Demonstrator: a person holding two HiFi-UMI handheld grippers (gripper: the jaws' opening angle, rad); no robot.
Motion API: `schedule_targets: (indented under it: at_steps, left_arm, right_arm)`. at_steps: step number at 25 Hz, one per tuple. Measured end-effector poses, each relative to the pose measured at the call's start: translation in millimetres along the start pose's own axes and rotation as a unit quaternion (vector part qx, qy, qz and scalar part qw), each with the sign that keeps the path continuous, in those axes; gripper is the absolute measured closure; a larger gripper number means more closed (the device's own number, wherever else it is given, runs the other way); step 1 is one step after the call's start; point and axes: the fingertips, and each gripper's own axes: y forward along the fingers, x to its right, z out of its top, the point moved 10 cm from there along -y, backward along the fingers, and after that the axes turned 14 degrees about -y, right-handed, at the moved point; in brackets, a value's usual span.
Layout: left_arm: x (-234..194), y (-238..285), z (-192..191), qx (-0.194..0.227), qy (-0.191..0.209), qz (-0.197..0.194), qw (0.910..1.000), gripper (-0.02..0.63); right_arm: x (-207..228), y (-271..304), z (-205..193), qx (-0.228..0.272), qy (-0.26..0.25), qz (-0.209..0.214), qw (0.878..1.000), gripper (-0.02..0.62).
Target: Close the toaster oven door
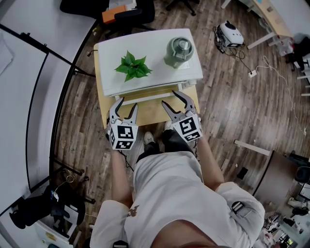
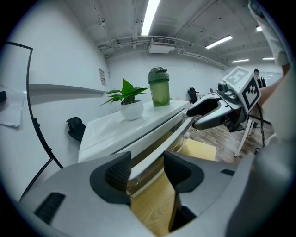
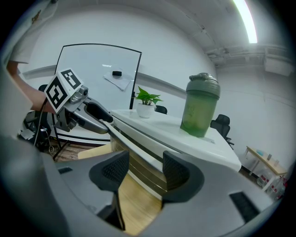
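A white toaster oven (image 1: 114,51) stands on a small wooden table (image 1: 150,114). Its glass door is tilted a little open, with the white handle bar (image 1: 150,95) along the near edge. My left gripper (image 1: 125,103) is at the bar's left end. In the left gripper view the handle (image 2: 162,139) runs slantwise through the gap of that gripper (image 2: 147,170), whose jaws stand apart. My right gripper (image 1: 170,98) is at the bar's right end. There the handle (image 3: 138,141) crosses between its parted jaws (image 3: 145,169), with door glass showing beside the left pad.
A potted green plant (image 1: 131,66) and a green shaker bottle (image 1: 180,51) stand on the oven's top. A black office chair (image 1: 126,12) is behind the table. A white device (image 1: 229,34) with cables lies on the wood floor at the right. A white wall panel with a black frame curves along the left.
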Motion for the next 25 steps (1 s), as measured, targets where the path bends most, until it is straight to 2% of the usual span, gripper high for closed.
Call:
schedule_targets:
  at_steps: [21, 25]
  left_arm:
    - [-3.2, 3.2, 2.7, 0.007, -0.008, 0.007, 0.9999, 0.382]
    - [-1.3, -1.1, 2.6, 0.026, -0.022, 0.012, 0.9994, 0.382]
  right_arm:
    - [3.3, 5.5, 1.8, 0.001, 0.0, -0.009, 1.0, 0.365]
    - [1.1, 4.6, 5.6, 0.006, 0.004, -0.024, 1.0, 0.365]
